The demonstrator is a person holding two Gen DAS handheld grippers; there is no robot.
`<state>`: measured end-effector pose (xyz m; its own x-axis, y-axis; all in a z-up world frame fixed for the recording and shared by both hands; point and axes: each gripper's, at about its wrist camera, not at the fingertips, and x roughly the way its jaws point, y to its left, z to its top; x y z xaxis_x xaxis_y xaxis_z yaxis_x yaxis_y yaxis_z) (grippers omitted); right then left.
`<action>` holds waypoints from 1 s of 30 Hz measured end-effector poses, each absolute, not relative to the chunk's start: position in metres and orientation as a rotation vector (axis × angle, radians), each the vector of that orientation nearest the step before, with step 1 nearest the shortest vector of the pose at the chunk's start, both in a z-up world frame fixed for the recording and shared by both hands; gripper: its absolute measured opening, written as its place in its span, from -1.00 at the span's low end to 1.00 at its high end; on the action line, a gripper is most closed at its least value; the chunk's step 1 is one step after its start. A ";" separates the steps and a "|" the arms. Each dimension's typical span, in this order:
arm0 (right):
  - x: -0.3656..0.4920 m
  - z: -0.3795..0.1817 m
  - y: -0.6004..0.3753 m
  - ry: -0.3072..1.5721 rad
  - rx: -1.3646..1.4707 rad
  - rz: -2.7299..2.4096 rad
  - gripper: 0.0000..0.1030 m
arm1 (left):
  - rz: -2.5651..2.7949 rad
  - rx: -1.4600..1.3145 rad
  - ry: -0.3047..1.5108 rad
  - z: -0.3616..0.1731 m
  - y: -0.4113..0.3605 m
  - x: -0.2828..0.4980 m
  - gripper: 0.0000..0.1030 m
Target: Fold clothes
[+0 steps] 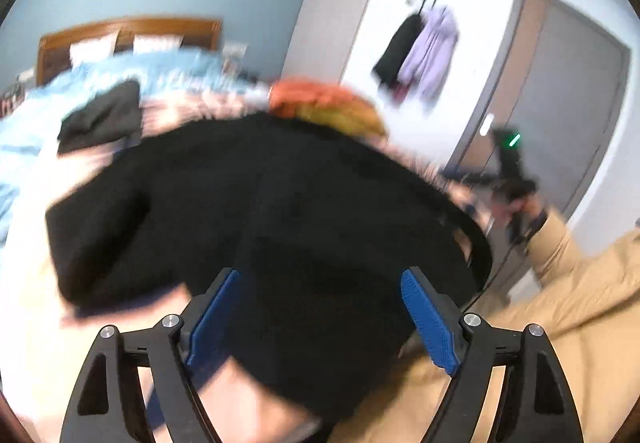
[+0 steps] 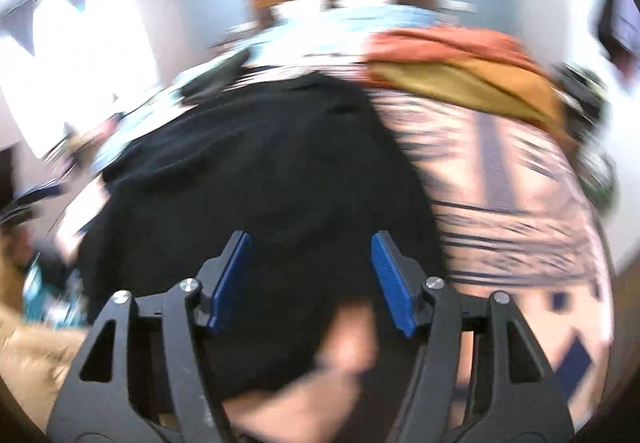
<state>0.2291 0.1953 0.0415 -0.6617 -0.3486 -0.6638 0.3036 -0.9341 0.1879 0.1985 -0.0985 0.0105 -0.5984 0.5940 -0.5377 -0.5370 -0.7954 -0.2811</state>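
The black garment (image 1: 280,203) lies spread across the patterned bedspread (image 2: 512,203) at the foot of the bed (image 1: 128,31), a broad dark sheet with a sleeve or corner bunched toward its left edge in the left wrist view; both views are smeared by motion blur, so its exact folds cannot be made out; the left hand-held gripper (image 1: 320,319) hangs over the garment's near edge, its blue pads (image 1: 430,323) spread wide with black cloth showing between them, and whether the pads touch the cloth cannot be told; the right hand-held gripper (image 2: 310,279) sits likewise above the near part of the garment (image 2: 260,171), its blue pads (image 2: 390,279) well apart and clamped on nothing visible; beyond the garment an orange and mustard pile of clothes (image 2: 460,71) rests on the bedspread toward the right side; a smaller dark folded item (image 1: 104,115) lies farther up the bed to the left, near the light blue duvet (image 1: 168,71); a tan sleeve (image 1: 560,303) of the person shows at the right of the left wrist view; on the far wall a black and a lilac coat (image 1: 424,51) hang beside a grey door (image 1: 568,103).
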 end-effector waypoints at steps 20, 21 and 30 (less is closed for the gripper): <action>0.188 0.052 0.242 -0.118 1.172 -2.618 -0.83 | 2.106 -1.097 -0.111 -0.038 -0.002 0.076 0.64; 0.182 0.067 0.249 -0.100 1.145 -2.665 -0.84 | 2.109 -1.094 -0.122 -0.035 -0.003 0.072 0.64; 0.069 0.098 0.274 -0.003 1.235 -2.809 -0.85 | 2.198 -1.114 -0.219 -0.022 -0.027 0.038 0.64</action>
